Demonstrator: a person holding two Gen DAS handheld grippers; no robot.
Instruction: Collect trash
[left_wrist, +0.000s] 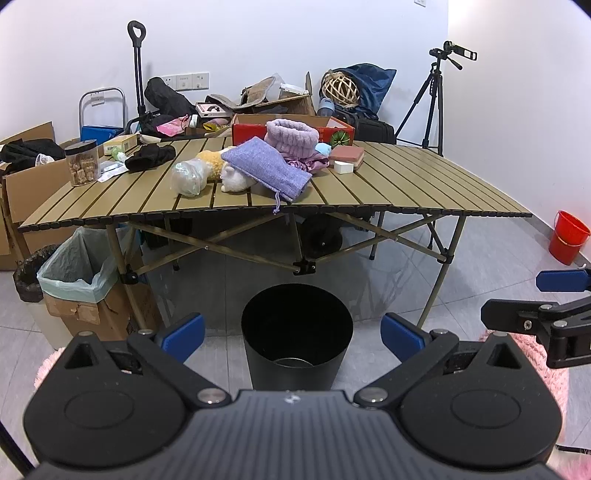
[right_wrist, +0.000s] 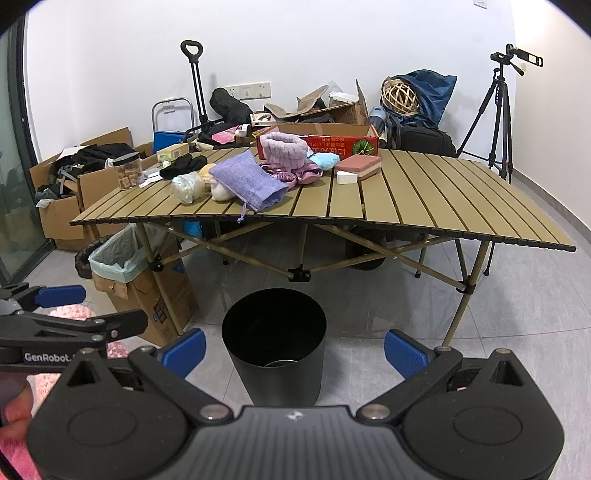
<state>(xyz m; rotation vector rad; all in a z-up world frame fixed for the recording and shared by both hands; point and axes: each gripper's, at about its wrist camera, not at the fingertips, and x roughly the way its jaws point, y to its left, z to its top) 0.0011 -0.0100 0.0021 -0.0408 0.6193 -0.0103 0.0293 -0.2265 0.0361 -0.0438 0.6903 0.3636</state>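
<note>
A black round trash bin (left_wrist: 295, 332) stands on the floor before the folding table (left_wrist: 424, 184); it also shows in the right wrist view (right_wrist: 275, 339). On the table lie a crumpled clear plastic bag (left_wrist: 188, 177), a purple pouch (left_wrist: 266, 168), plush toys, a white wrapper (left_wrist: 110, 170) and a jar (left_wrist: 82, 162). My left gripper (left_wrist: 293, 338) is open and empty, low, facing the bin. My right gripper (right_wrist: 295, 350) is open and empty, beside the left one.
A cardboard box lined with a green bag (left_wrist: 77, 273) stands under the table's left end. Boxes and bags pile behind the table. A tripod (left_wrist: 432, 99) stands at back right, a red bucket (left_wrist: 567, 236) at far right.
</note>
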